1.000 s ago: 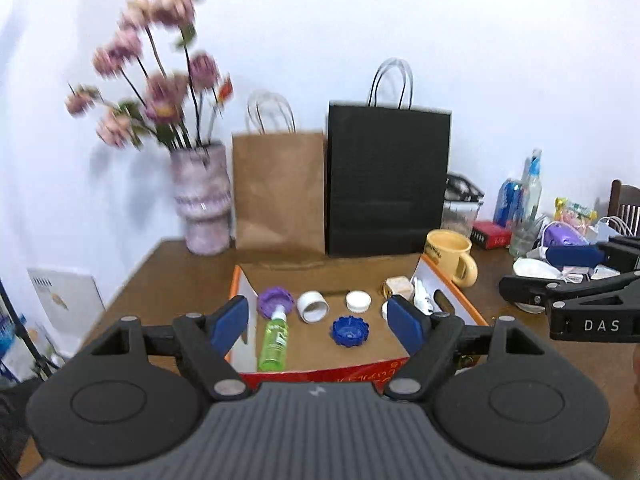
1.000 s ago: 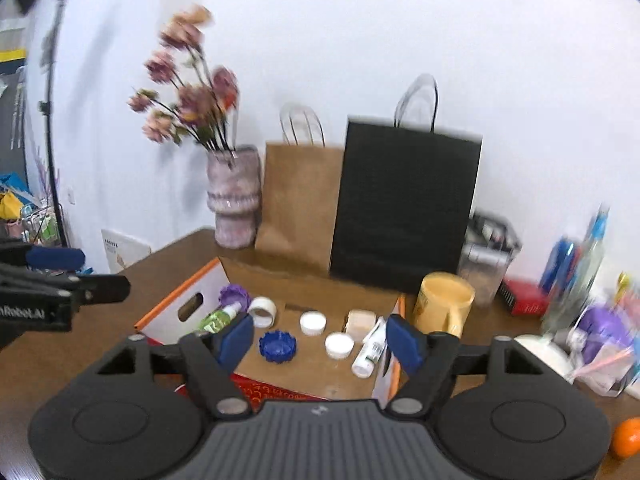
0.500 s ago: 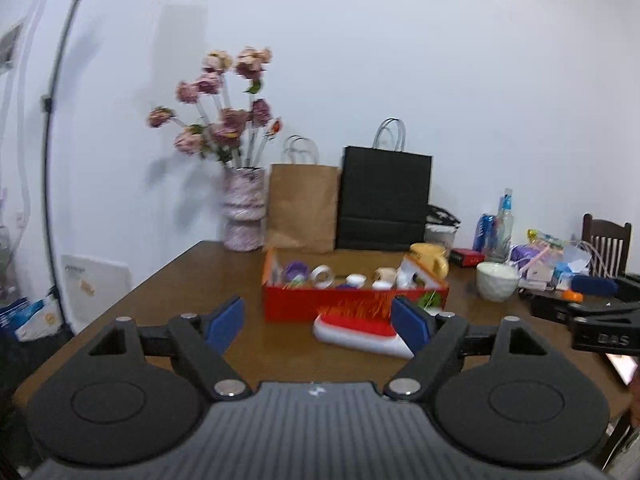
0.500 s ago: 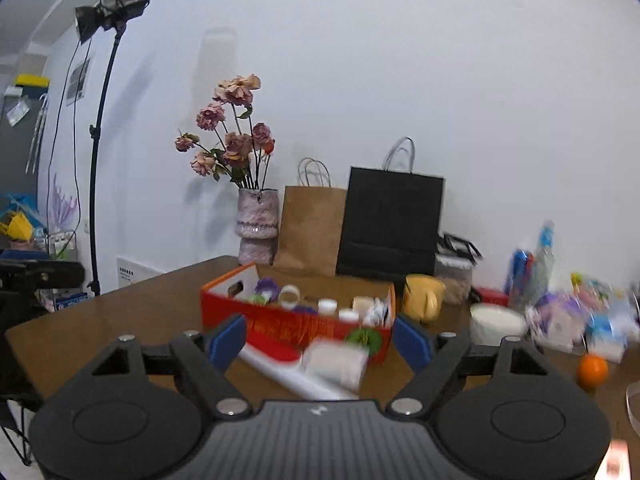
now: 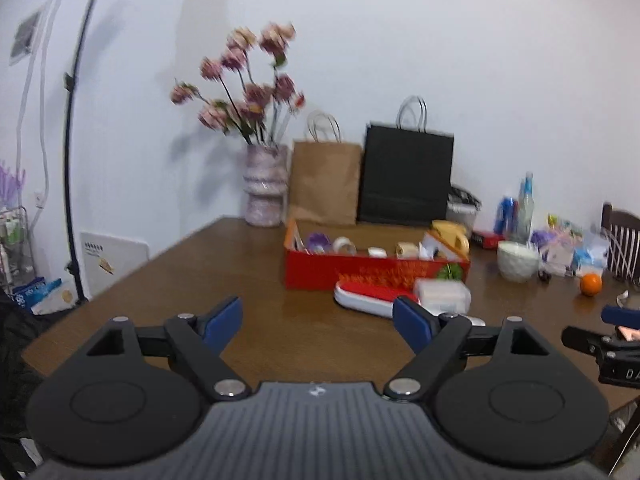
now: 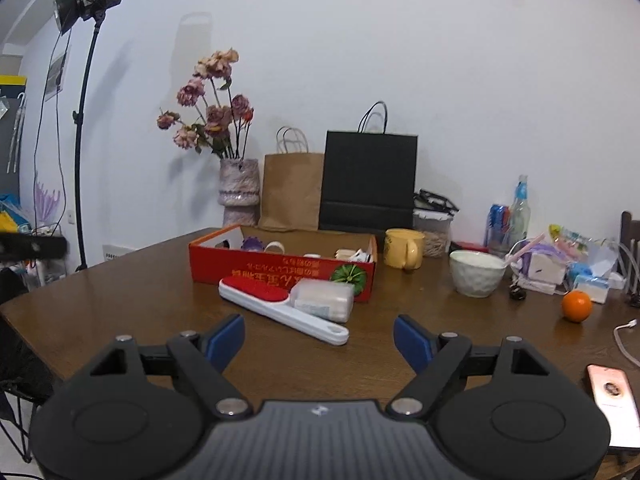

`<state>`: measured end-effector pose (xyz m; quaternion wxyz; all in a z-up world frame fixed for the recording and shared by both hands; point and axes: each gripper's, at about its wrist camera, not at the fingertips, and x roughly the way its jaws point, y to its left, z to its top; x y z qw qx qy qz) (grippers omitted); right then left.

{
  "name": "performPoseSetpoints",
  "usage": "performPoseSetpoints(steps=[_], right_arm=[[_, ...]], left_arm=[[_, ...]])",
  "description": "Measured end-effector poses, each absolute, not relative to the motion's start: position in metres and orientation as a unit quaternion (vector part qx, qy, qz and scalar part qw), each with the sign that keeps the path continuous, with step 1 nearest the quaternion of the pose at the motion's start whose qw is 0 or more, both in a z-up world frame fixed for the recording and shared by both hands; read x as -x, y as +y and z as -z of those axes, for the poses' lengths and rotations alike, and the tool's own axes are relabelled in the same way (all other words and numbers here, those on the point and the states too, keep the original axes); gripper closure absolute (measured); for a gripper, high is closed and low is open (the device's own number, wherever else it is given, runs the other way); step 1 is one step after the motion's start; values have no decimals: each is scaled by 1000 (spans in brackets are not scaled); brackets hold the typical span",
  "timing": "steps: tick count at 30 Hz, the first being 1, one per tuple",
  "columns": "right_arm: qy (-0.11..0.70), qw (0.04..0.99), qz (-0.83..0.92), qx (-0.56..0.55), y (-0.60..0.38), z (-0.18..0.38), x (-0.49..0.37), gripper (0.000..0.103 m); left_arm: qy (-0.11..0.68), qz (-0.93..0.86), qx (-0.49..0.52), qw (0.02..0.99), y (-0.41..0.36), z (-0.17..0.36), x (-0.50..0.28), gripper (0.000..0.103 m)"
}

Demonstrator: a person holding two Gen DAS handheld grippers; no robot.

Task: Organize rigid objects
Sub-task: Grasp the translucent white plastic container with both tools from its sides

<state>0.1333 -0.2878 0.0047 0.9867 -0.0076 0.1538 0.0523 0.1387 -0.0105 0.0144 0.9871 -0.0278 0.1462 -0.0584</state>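
Observation:
A red cardboard box [image 6: 280,272] stands on the brown table [image 6: 160,304] and holds several small items: caps, a tape roll, a small bottle. It also shows in the left wrist view [image 5: 360,270]. In front of it lie a white lint brush with a red pad [image 6: 276,306] and a clear plastic case [image 6: 324,300]. My left gripper [image 5: 318,322] is open and empty, well back from the box. My right gripper [image 6: 320,340] is open and empty, just short of the brush handle.
A flower vase [image 6: 239,184], a brown bag [image 6: 292,192] and a black bag [image 6: 368,182] stand behind the box. A yellow mug [image 6: 404,248], white bowl [image 6: 476,272], orange [image 6: 576,306], phone [image 6: 612,400] and clutter lie right. A light stand [image 6: 82,128] stands left.
Both grippers have pulled back and lowered from above the box to near the table's front edge. The box now looks far and is seen from the side. Both stay open.

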Motion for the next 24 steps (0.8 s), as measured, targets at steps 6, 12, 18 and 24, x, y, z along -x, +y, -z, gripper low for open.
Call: performPoseSetpoints(steps=[6,12,18,24], right_arm=[[177,983,-58,-8,-298,5,-184,30],[188,980,-70,-16,-309,9,-238,32],[215,972,-81,-42,-321,15,-299,38],[239,962,-99,-82,-332,26,-354,51]], left_arm=[[168,82,15,982,-44,-3,-185,19],[177,96,1,980,-73,5,-237,19],[213,126,-1,969,-102,14,-298,24],[253,159,6,954,-133,26,-357,36]])
